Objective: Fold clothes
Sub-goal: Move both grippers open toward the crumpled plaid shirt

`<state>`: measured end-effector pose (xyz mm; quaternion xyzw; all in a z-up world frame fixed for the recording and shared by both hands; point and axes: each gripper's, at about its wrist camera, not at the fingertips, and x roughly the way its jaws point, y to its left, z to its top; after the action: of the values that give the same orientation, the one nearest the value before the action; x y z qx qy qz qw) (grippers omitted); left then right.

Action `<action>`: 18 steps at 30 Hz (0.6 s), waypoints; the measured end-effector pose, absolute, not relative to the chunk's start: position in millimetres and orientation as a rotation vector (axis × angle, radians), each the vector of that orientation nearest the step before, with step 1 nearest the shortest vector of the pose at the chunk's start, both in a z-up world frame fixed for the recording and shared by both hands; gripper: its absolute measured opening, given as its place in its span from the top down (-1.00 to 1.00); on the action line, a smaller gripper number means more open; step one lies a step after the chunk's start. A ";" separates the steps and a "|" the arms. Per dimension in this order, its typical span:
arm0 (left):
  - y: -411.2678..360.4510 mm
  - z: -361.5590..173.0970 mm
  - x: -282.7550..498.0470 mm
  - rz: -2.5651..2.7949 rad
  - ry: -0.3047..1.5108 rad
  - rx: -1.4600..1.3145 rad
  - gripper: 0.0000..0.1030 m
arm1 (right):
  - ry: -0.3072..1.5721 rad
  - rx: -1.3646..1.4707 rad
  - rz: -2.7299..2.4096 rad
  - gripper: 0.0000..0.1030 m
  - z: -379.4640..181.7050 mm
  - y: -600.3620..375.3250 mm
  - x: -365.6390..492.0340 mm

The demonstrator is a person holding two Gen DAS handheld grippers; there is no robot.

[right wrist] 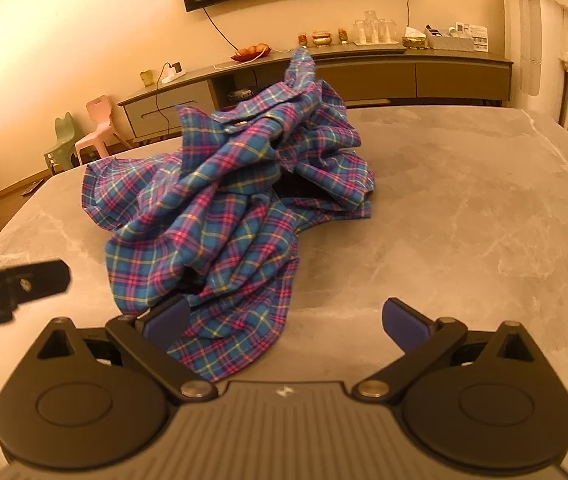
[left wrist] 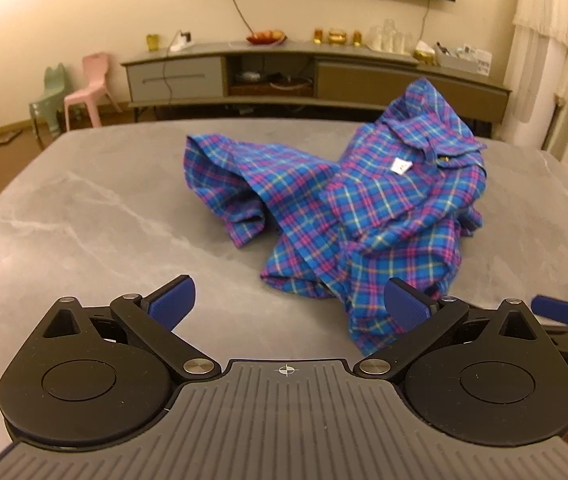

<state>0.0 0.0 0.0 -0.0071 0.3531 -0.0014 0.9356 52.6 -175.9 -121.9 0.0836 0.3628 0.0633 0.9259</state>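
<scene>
Spread right gripper (right wrist: 285, 322) beside shirt (right wrist: 224, 208)

A blue plaid shirt (left wrist: 363, 200) with pink and yellow lines is lying crumpled in a loose heap on the grey marbled bench (left wrist: 84, 208). Its collar is standing up, a small white label showing.

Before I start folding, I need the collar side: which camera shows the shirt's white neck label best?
The left wrist view: the white label faces the camera on the plaid shirt, just below the collar. The right wrist view shows only crumpled shirt folds; no label is visible.
</scene>
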 end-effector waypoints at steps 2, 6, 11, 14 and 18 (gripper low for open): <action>-0.9 -2.5 -1.7 -0.003 0.725 -0.009 -0.81 | 0.747 0.169 0.124 -1.00 -119.9 -173.9 53.3; -2.6 -7.5 -5.2 -0.004 0.731 0.003 -0.81 | 0.760 0.138 0.118 -1.00 -108.3 -165.2 60.0; -4.8 -13.7 -9.4 -0.004 0.739 0.018 -0.81 | 0.700 0.120 0.124 -1.00 -106.0 -161.2 44.7; -3.5 -18.1 -11.6 -0.001 0.746 0.013 -0.81 | 0.694 0.100 0.119 -1.00 -104.8 -159.9 44.9; 0.5 -23.4 -14.7 0.008 0.755 -0.003 -0.81 | 0.685 0.089 0.121 -1.00 -103.1 -159.4 42.7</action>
<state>-14.7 0.5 -23.4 -0.0013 0.3685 0.0039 0.9296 42.7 -159.4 -103.1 0.0435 0.3356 0.0593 0.9391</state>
